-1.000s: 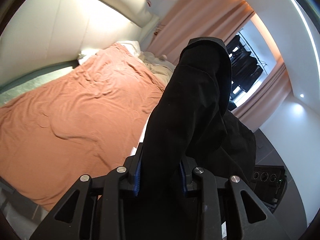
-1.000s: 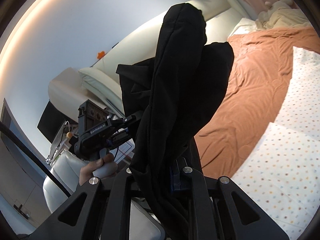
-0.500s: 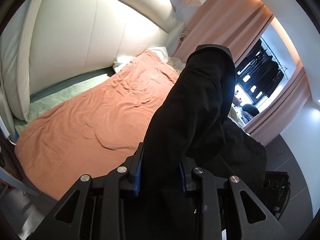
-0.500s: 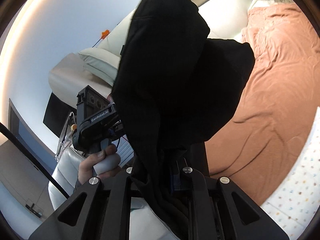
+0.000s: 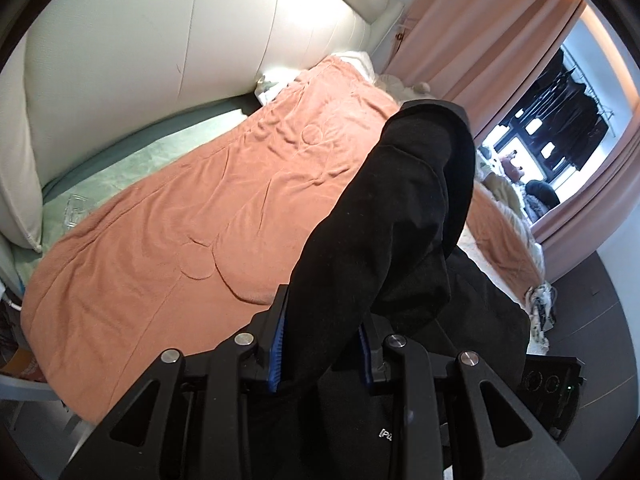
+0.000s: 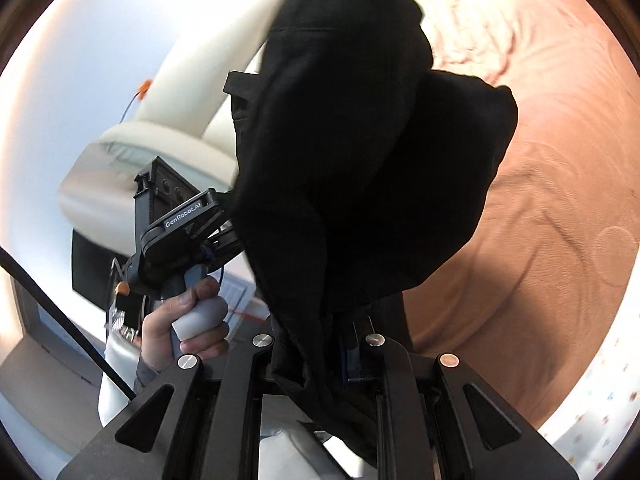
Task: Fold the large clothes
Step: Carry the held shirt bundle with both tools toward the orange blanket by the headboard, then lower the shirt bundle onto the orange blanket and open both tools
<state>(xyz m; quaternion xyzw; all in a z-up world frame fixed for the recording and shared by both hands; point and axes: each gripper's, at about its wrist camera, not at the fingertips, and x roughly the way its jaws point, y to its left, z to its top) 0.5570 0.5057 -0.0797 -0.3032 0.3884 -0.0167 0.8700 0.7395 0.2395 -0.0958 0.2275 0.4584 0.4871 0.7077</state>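
Firmly, a thick bunch of the black garment [image 5: 384,216] is clamped between the blue-padded jaws of the left gripper [image 5: 320,344]; from the grip the cloth is carried up toward one o'clock, where it is folded over in a rounded hump, and more of it is draped down toward four o'clock. In the right wrist view the same black garment [image 6: 360,152] is pinched between the nearly closed jaws of the right gripper [image 6: 320,356], a loose end being left to hang below the fingers toward six o'clock while the bulk is raised toward twelve o'clock and spread toward two o'clock. At nine o'clock from that grip the left gripper [image 6: 224,236] is seen from outside, its grey handle wrapped by the person's left hand [image 6: 188,328], and the garment is stretched between the two tools. Beyond the cloth an orange blanket [image 5: 192,208] is laid across the bed, filling the left view from eight to twelve o'clock. A white padded headboard [image 5: 160,52] is set behind it at ten to eleven o'clock, and pink curtains [image 5: 472,28] are hung at one o'clock. A dotted white sheet [image 6: 592,408] is seen at four o'clock in the right view
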